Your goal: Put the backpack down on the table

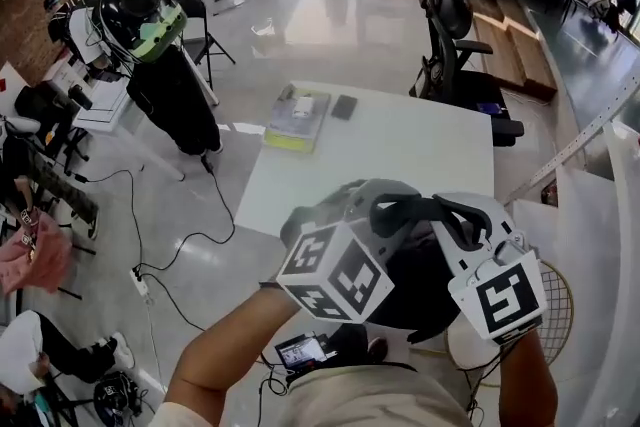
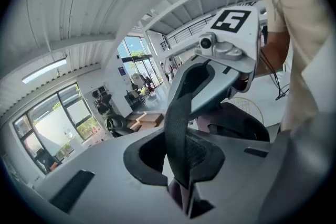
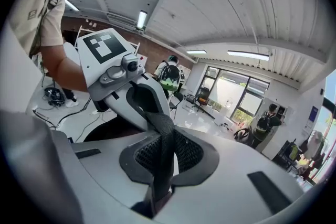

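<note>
The backpack (image 1: 425,295) hangs at the near edge of the white table (image 1: 400,165); a book (image 1: 297,120) and a phone (image 1: 344,107) lie far-left. Both the left gripper (image 2: 184,191) and the right gripper (image 3: 157,186), nearly closed, clamp its black strap (image 2: 177,128).

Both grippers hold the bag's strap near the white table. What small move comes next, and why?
Probably carry the backpack forward over the table: the left gripper and right gripper both clamp its strap, and it seems to hang short of it.
</note>
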Motion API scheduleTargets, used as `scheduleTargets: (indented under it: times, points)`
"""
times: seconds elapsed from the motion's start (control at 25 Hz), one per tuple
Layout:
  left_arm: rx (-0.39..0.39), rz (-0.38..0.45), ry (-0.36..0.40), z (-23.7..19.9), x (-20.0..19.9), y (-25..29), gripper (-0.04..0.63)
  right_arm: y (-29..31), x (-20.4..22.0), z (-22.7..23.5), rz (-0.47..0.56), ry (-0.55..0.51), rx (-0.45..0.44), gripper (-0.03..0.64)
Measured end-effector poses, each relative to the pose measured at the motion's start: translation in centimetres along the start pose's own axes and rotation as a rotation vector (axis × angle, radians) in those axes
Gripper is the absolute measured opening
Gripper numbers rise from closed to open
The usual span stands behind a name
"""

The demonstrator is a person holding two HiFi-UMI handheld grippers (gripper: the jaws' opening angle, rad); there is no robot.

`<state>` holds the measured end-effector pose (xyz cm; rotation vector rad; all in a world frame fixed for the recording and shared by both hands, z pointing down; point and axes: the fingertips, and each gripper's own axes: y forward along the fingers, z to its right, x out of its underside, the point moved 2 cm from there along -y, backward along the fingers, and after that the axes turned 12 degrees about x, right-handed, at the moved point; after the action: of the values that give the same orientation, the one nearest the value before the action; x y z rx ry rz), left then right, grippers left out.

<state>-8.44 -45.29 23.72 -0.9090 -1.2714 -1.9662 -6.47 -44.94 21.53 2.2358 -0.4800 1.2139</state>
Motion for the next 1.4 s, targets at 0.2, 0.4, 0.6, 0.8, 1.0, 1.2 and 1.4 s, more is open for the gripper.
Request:
scheduleTargets:
  times: [0.2, 0.4, 0.6, 0.8, 1.0, 1.2, 1.4]
  points:
    - [-0.067, 0.073, 0.086, -6.6, -2.3, -1.7, 0.041, 3.3, -3.3, 4.4, -0.013, -0.002, 0.091, 0.04]
    - [-0.085, 0.074, 0.062, -11.2, 0.7, 0.6, 0.04, 8.4, -2.0, 5.9, -0.011, -0.031, 0.137, 0.041]
    - [-0.154, 0.144, 0.034, -15.8, 2.8, 2.6, 0.041, 13.1, -0.2, 8.2, -0.02, -0.054, 0.225, 0.041]
    - [-0.263, 0.152, 0.096, -18.9, 3.4, 4.2, 0.047, 16.4, 2.5, 11.6, -0.096, -0.172, 0.317, 0.041]
    - [-0.337, 0.051, 0.192, -22.1, 3.4, 6.5, 0.112, 19.1, 5.2, 16.2, -0.189, -0.25, 0.395, 0.041]
    - [-0.356, -0.015, 0.208, -23.6, 5.8, 7.1, 0.112, 21.2, 7.8, 19.6, -0.263, -0.264, 0.459, 0.077]
    - [-0.334, -0.02, 0.121, -23.5, 8.4, 7.7, 0.112, 19.5, 10.2, 22.0, -0.281, -0.24, 0.566, 0.198]
